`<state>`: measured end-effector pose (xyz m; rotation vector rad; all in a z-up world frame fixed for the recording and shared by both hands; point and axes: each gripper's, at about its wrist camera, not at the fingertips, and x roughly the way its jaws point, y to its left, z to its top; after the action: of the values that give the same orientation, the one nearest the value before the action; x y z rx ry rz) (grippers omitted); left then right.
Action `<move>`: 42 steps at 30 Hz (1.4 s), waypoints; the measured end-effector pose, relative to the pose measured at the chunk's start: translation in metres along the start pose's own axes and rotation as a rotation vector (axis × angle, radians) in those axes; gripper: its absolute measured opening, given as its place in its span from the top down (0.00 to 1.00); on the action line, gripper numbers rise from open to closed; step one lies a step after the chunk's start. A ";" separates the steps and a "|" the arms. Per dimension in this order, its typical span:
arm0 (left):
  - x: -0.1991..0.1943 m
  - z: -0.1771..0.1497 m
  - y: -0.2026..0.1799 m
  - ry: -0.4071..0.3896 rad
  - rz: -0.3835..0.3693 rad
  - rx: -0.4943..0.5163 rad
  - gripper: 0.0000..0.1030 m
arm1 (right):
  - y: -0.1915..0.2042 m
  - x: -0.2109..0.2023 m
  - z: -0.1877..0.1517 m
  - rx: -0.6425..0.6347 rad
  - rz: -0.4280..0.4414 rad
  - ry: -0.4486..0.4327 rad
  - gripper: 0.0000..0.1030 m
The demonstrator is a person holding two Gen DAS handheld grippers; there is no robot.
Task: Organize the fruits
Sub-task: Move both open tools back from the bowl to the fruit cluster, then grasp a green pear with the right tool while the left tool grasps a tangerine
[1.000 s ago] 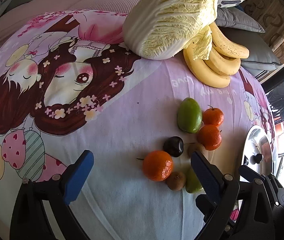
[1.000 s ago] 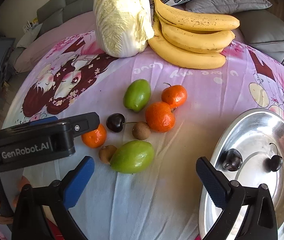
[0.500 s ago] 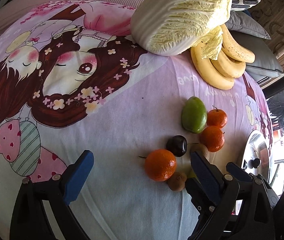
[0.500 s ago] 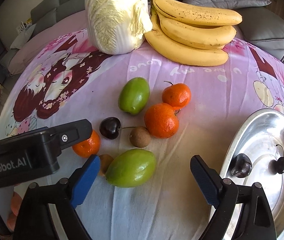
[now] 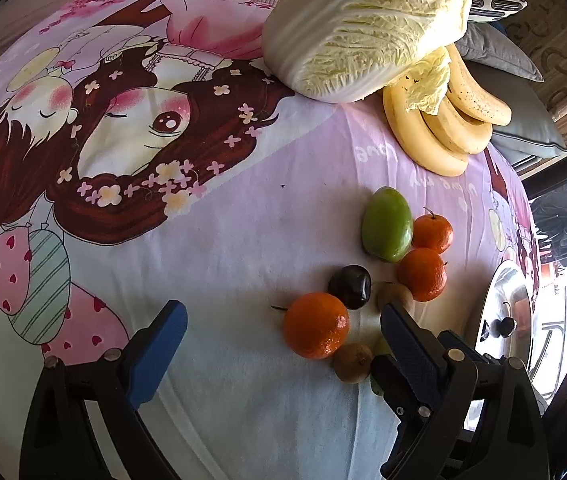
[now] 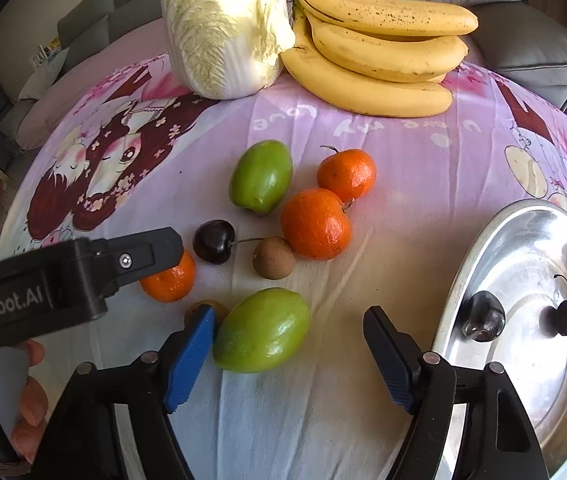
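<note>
Loose fruit lies on a pink cartoon cloth. In the right wrist view my right gripper (image 6: pixel 289 354) is open, its fingers on either side of a near green mango (image 6: pixel 261 330). Beyond it lie a kiwi (image 6: pixel 273 258), a dark cherry (image 6: pixel 214 241), two oranges (image 6: pixel 316 224) (image 6: pixel 346 174) and a far green mango (image 6: pixel 261 176). A silver plate (image 6: pixel 479 248) at right holds two cherries (image 6: pixel 482 316). My left gripper (image 5: pixel 283 340) is open and empty above the cloth, near an orange (image 5: pixel 316 331) and a small kiwi (image 5: pixel 352 362).
A napa cabbage (image 6: pixel 223 24) and a bunch of bananas (image 6: pixel 379 52) lie at the back of the cloth. Grey cushions (image 6: pixel 531 44) sit behind them. The left gripper's body (image 6: pixel 67 284) crosses the left of the right wrist view over a third orange (image 6: pixel 171 280).
My right gripper has moved forward and left, so the near green mango now lies between its fingers. My left gripper has shifted slightly toward the fruit; both stay open.
</note>
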<state>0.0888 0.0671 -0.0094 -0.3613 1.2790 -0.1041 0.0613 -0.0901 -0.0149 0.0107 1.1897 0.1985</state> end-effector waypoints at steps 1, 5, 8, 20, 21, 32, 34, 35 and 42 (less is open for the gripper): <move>0.000 0.000 0.000 0.002 -0.002 0.001 0.05 | 0.000 -0.001 -0.001 -0.001 -0.001 0.001 0.25; 0.003 -0.001 -0.004 0.006 -0.003 0.010 0.05 | -0.001 -0.001 -0.006 0.007 0.001 0.008 0.25; 0.005 -0.002 -0.006 0.014 -0.010 0.014 0.05 | -0.003 -0.001 -0.008 0.013 0.000 0.009 0.27; 0.012 -0.003 -0.018 0.018 -0.027 0.029 0.12 | 0.000 -0.002 -0.005 0.021 0.025 -0.003 0.49; 0.013 -0.003 -0.019 0.019 -0.026 0.031 0.15 | 0.000 -0.002 -0.005 0.021 0.027 -0.003 0.50; 0.019 -0.005 -0.026 0.043 -0.063 0.059 0.45 | -0.001 -0.003 -0.006 0.030 0.046 0.000 0.55; 0.021 -0.005 -0.027 0.051 -0.075 0.062 0.52 | -0.001 -0.003 -0.006 0.029 0.045 -0.001 0.55; 0.021 -0.005 -0.028 0.050 -0.074 0.065 0.57 | -0.001 -0.003 -0.006 0.029 0.044 -0.001 0.55; 0.020 -0.004 -0.028 0.039 -0.076 0.069 0.63 | -0.001 -0.005 -0.006 0.032 0.051 0.000 0.59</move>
<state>0.0938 0.0348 -0.0195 -0.3503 1.2974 -0.2198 0.0548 -0.0925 -0.0129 0.0692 1.1934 0.2241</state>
